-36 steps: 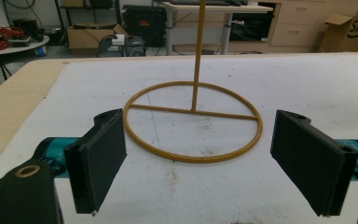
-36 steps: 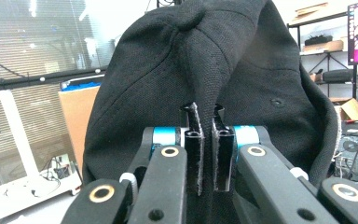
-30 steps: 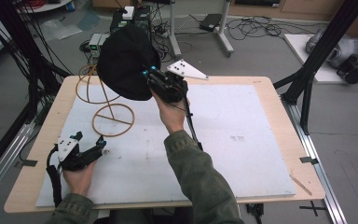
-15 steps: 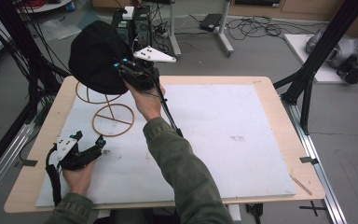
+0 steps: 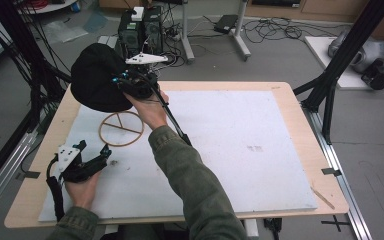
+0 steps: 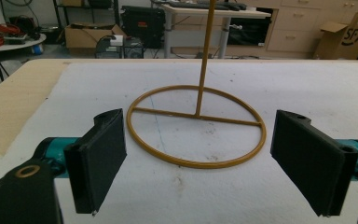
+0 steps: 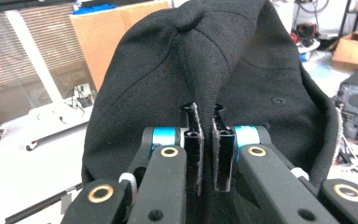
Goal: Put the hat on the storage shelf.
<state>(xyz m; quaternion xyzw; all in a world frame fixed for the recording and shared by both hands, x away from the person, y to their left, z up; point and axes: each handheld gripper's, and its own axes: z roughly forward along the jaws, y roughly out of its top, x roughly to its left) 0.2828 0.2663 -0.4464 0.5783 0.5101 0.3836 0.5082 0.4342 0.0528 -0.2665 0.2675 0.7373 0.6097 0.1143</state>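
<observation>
Two grippers are being used at the table (image 5: 260, 200), and the black cap (image 5: 96, 82) is being carried leftward and away from the person over the last second, now hanging above the gold wire stand (image 5: 121, 128) at the far left of the white mat. It is being pinched by the right gripper (image 7: 207, 140), whose jaws are closed almost fully on a fold of cloth. The left gripper (image 6: 200, 158) is being kept low beside the stand's ring base, jaws spread wide and empty. Judging from this, the cap is probably being brought over the stand's upright post for hanging.
</observation>
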